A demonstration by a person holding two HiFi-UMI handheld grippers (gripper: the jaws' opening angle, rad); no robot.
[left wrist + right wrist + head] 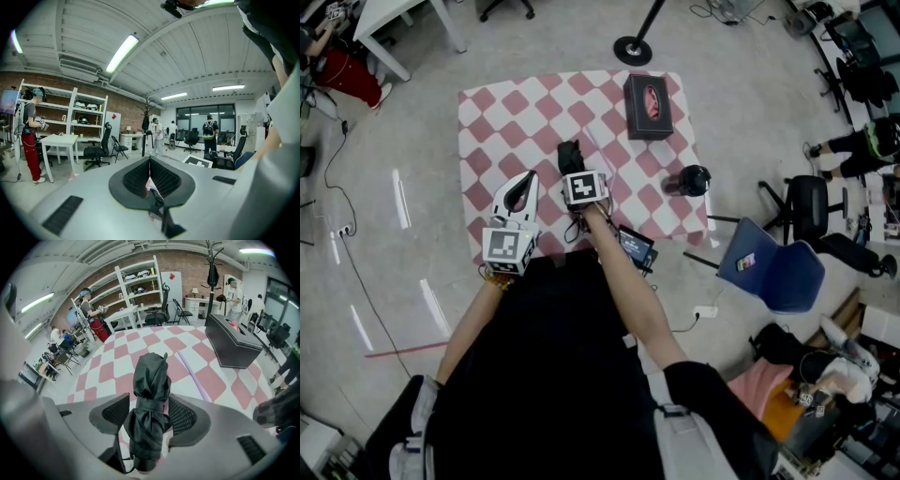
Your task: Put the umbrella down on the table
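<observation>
Umbrella (151, 376) black folded fabric, strapped | right tongs (149, 404) clamping it | left tongs (150, 161) closed, empty | checkered tablecloth (213, 380)

umbrella (149, 394): black | tablecloth (502, 122): pink and white checks | box (634, 122): black | chair (778, 277): blue | floor (769, 94): grey

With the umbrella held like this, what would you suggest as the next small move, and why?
Probably lower the right gripper until the umbrella lies flat on the table, then open. Its jaws are clamped on the folded umbrella over bare checkered cloth, well clear of the black box.
</observation>
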